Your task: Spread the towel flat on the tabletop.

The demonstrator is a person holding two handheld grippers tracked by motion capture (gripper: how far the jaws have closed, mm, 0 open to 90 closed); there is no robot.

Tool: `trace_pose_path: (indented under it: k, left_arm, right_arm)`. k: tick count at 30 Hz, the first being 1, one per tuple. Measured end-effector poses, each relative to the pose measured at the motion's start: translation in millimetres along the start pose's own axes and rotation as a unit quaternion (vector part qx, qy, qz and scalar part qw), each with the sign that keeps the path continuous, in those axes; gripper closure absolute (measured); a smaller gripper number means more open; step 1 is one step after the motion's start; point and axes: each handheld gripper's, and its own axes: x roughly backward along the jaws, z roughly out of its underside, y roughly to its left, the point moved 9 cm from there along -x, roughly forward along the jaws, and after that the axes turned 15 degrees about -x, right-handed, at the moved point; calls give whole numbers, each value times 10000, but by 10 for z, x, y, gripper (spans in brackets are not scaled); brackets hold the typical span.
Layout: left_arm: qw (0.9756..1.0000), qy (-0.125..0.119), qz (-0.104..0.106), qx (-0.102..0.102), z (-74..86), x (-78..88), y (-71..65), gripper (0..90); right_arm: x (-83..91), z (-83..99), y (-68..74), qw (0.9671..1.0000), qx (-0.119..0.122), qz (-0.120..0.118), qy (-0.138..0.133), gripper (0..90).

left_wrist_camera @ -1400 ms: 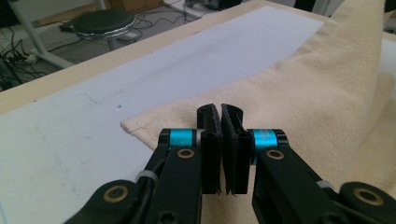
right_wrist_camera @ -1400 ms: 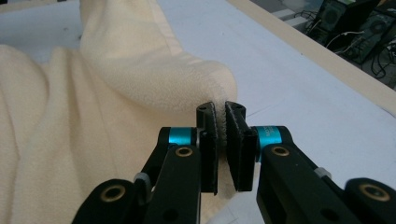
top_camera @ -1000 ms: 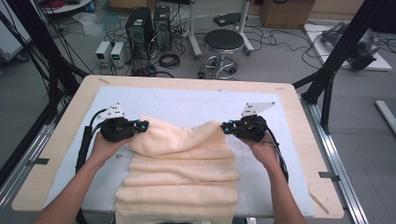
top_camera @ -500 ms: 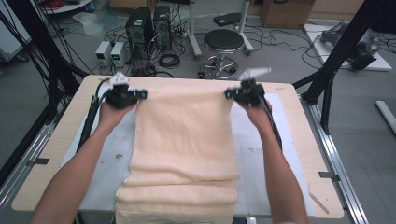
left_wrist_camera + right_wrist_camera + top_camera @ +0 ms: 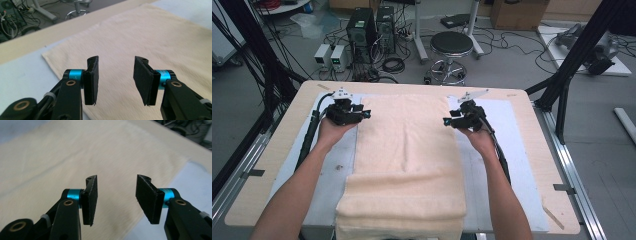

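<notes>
Wooden worktop (image 5: 282,150) under a pale blue mat carries the cream towel (image 5: 404,150), spread flat down its middle with the near end folded over. At the towel's far left corner the left gripper (image 5: 364,114) has just been opening, fingers (image 5: 91,80) spread, nothing between them. At the towel's far right edge the right gripper (image 5: 447,121) has likewise been opening, fingers (image 5: 90,200) apart, empty.

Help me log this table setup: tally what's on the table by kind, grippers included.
Towel, cream, spread flat with its near end still folded: 1
Grippers, black, jaws just opened with nothing between them, left gripper and right gripper: 2
Mat, pale blue, under the towel: 1
Total: 4
</notes>
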Motion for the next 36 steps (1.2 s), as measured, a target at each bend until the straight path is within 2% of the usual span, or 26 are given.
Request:
trace_pose_path:
  k: [2, 5, 7, 10, 11, 12, 13, 17, 20, 22, 24, 27, 32, 34, 36]
  left_arm:
    - [9999, -47, 124, 62, 82, 48, -105, 555]
    - [9997, -46, 212, 62, 216, 125, -250, 541]
    - [9995, -67, 282, 82, 292, 182, -340, 538]
    - [9993, -84, 371, 55, 381, 283, -466, 522]
    - [9992, -181, 367, 0, 399, 332, -504, 511]
    - [9990, -216, 397, 42, 415, 366, -547, 514]
    - [9989, -191, 428, 15, 435, 395, -573, 509]
    - [9979, -347, 532, -82, 466, 566, -738, 499]
    - [9963, -453, 716, -120, 463, 685, -875, 495]
    - [9946, -432, 905, -274, 449, 761, -1001, 481]
    - [9921, -595, 1016, -425, 429, 861, -1136, 476]
    - [9892, -678, 1210, -481, 461, 977, -1318, 479]
    - [9840, -787, 1455, -667, 535, 1134, -1568, 481]
    - [9811, -796, 1566, -812, 559, 1186, -1668, 482]
    - [9763, -784, 1778, -949, 593, 1242, -1785, 481]
  right_arm:
    - [-10, 128, 83, 9997, 198, -83, 123, 518]
    - [17, 298, 127, 9996, 145, -209, 142, 524]
    - [45, 415, 156, 9993, 197, -203, 245, 523]
    - [121, 533, 238, 9986, 278, -364, 262, 521]
    - [172, 570, 289, 9982, 318, -483, 185, 520]
    - [211, 607, 333, 9977, 335, -563, 171, 514]
    - [244, 651, 367, 9973, 337, -595, 275, 497]
    - [373, 768, 530, 9962, 436, -749, 100, 489]
    - [434, 873, 672, 9943, 521, -920, 96, 458]
    - [471, 929, 808, 9918, 580, -1137, 77, 450]
    - [508, 999, 950, 9889, 756, -1274, 105, 442]
    - [578, 1102, 1144, 9850, 885, -1482, 76, 442]
    - [641, 1273, 1309, 9822, 957, -1613, 137, 440]
    - [645, 1365, 1364, 9810, 930, -1684, 232, 435]
    - [664, 1454, 1437, 9780, 973, -1820, 312, 434]
